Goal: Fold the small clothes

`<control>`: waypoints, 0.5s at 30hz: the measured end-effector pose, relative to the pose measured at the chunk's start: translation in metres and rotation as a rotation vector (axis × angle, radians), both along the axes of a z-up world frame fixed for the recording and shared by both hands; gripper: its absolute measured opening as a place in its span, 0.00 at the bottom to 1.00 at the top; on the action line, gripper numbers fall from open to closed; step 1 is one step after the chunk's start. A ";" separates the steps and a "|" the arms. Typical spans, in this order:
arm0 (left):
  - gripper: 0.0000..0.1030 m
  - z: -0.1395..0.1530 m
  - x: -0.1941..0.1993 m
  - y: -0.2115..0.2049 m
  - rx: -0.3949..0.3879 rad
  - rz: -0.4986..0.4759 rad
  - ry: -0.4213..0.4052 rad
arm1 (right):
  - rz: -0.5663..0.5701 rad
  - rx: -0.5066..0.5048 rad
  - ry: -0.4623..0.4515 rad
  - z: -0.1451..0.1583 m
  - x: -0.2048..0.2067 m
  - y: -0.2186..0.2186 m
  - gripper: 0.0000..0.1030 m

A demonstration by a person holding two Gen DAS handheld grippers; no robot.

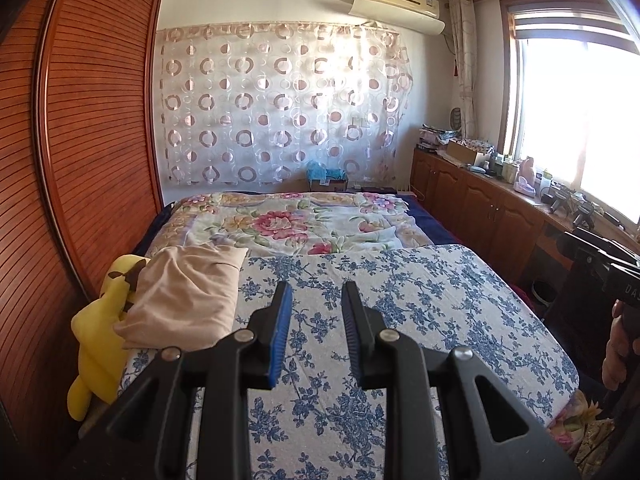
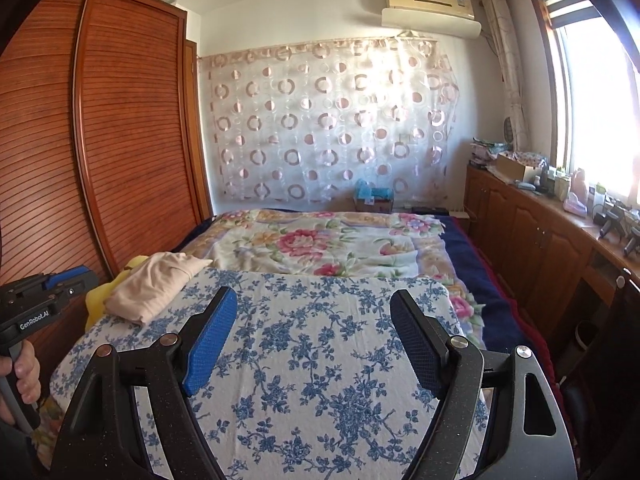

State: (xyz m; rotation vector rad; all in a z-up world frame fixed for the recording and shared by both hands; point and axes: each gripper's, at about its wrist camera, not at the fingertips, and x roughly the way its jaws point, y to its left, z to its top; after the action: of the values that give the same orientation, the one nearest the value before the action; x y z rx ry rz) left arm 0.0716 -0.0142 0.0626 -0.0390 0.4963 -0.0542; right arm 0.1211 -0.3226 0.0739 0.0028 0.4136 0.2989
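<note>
At ten o'clock from your left gripper [image 1: 316, 312], one beige garment [image 1: 184, 296] lies bundled at the corner of the blue-flowered board [image 1: 440, 300], likely parked clear of the working surface, against one yellow plush toy [image 1: 100, 344]. Its jaws stand narrowly apart, holding nothing. Your right gripper [image 2: 312, 336] gapes wide, also holding nothing, over bare cloth.

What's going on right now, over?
Left gripper and right gripper open, empty, above blue-flowered board. Beige garment bundled at board's left edge. Nothing in the way.
</note>
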 end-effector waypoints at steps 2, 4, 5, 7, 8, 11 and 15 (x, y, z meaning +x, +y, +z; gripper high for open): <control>0.23 0.000 0.000 0.000 -0.001 0.000 0.000 | 0.001 0.000 -0.002 0.000 0.000 -0.001 0.78; 0.23 0.002 -0.001 0.001 -0.004 0.003 0.000 | -0.002 0.002 -0.004 0.001 -0.001 -0.002 0.78; 0.23 0.002 -0.001 0.001 -0.006 0.006 0.000 | -0.002 0.003 -0.004 0.001 -0.002 -0.003 0.78; 0.23 0.003 -0.002 0.002 -0.008 0.009 -0.001 | -0.001 0.004 -0.002 0.001 -0.001 -0.003 0.78; 0.23 0.003 -0.002 0.002 -0.008 0.009 -0.001 | -0.001 0.004 -0.003 0.001 -0.002 -0.003 0.78; 0.23 0.004 -0.003 0.002 -0.007 0.009 -0.002 | -0.001 0.000 -0.004 0.000 -0.001 -0.004 0.78; 0.23 0.006 -0.004 0.001 -0.009 0.013 -0.005 | 0.000 0.003 -0.002 0.000 -0.001 -0.004 0.78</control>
State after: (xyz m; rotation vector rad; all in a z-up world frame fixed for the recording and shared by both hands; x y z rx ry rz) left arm 0.0672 -0.0130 0.0686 -0.0505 0.4908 -0.0433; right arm 0.1200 -0.3265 0.0737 0.0058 0.4111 0.2997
